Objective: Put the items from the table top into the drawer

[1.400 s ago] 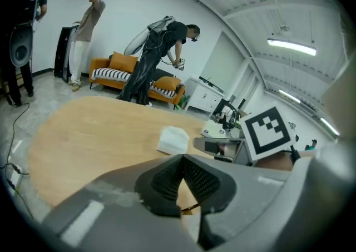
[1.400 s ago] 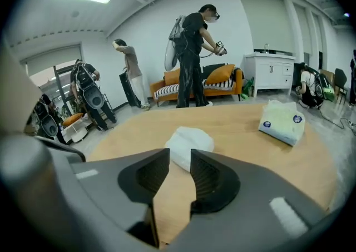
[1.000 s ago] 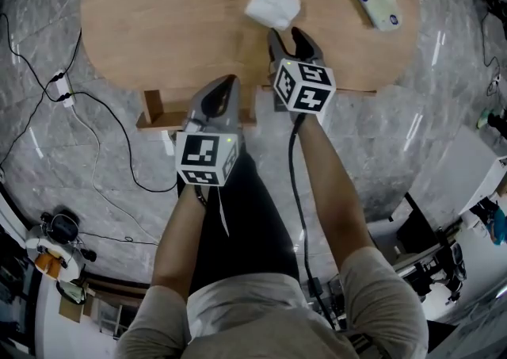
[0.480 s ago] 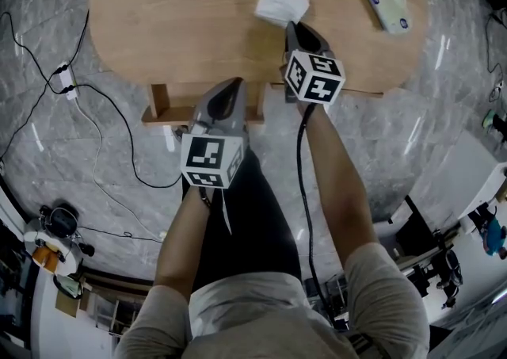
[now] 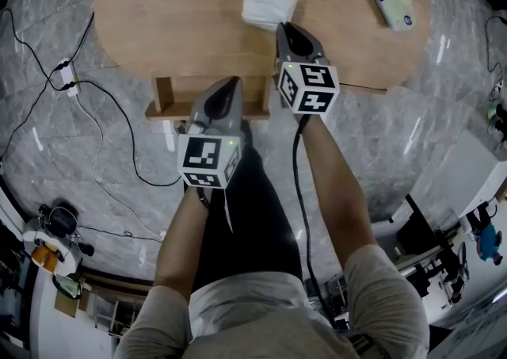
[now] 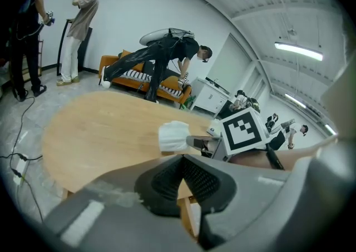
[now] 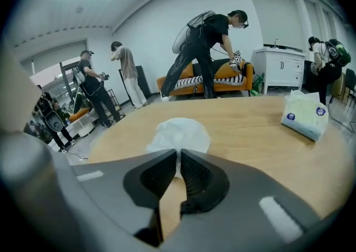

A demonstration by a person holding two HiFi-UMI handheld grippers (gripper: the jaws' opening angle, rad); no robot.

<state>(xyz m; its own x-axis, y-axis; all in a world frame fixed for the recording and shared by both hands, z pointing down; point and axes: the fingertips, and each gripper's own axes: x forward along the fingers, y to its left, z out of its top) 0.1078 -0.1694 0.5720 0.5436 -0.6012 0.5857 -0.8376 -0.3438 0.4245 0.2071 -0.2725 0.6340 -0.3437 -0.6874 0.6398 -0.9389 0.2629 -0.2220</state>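
A white crumpled tissue bundle (image 5: 269, 7) (image 7: 179, 134) lies on the oval wooden table (image 5: 174, 17). My right gripper (image 5: 287, 28) (image 7: 179, 153) is at its near edge; its jaws have just been closing and now pinch the white material between their tips. A blue-and-white tissue pack (image 5: 394, 5) (image 7: 306, 114) lies at the table's far right. My left gripper (image 5: 227, 84) (image 6: 182, 159) is shut with nothing seen between its jaws, hanging over the wooden drawer (image 5: 170, 108) that juts from under the table's front edge. The left gripper view also shows the bundle (image 6: 173, 136).
Black cables and a power strip (image 5: 63, 80) lie on the marble floor to the left. My legs stand close to the table's front. Several people and an orange sofa (image 7: 222, 75) are in the room beyond the table.
The right gripper's jaws, open beside the white bundle a second ago, have closed on its near edge, and the bundle has shifted slightly. The left gripper has barely moved.
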